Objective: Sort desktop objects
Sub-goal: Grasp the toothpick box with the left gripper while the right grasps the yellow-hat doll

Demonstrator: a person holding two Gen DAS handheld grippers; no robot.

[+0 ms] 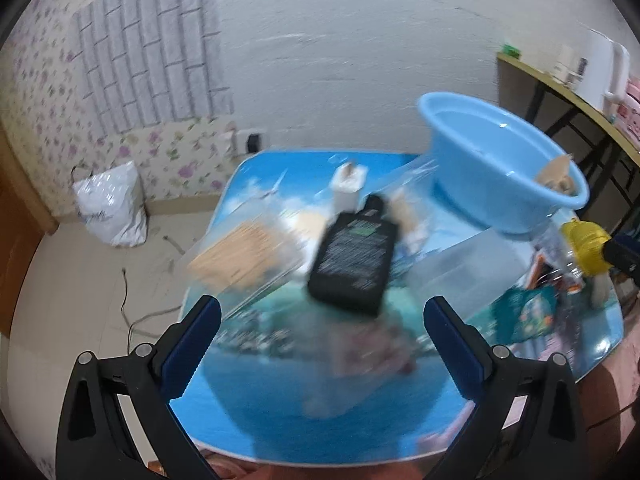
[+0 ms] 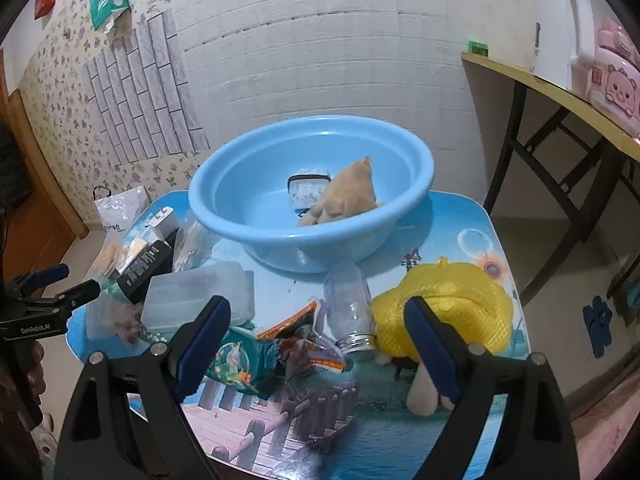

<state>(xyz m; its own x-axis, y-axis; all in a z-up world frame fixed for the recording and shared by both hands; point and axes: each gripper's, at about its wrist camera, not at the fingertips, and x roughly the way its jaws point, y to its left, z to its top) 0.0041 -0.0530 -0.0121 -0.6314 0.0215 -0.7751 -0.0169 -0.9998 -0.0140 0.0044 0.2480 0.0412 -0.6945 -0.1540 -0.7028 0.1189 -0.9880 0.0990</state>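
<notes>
A blue basin [image 2: 404, 152] stands at the back of the picture-print table [image 2: 460, 224] and holds a tan plush toy [image 2: 348, 196] and a small pouch [image 2: 306, 190]. The basin also shows in the left wrist view [image 1: 472, 152]. My left gripper [image 1: 322, 332] is open and empty, above a black bottle [image 1: 354, 256] and a bag of toothpicks [image 1: 240, 252]. My right gripper [image 2: 316, 336] is open and empty, above a clear jar [image 2: 350, 304], snack packets [image 2: 240, 356] and a yellow mesh toy [image 2: 452, 304].
A clear plastic box [image 2: 200, 294] lies left of the jar. A white charger [image 1: 350, 186] sits at the table's back. A white bag [image 1: 112, 208] stands on the floor to the left. A folding table [image 2: 540, 80] with a kettle stands at the right.
</notes>
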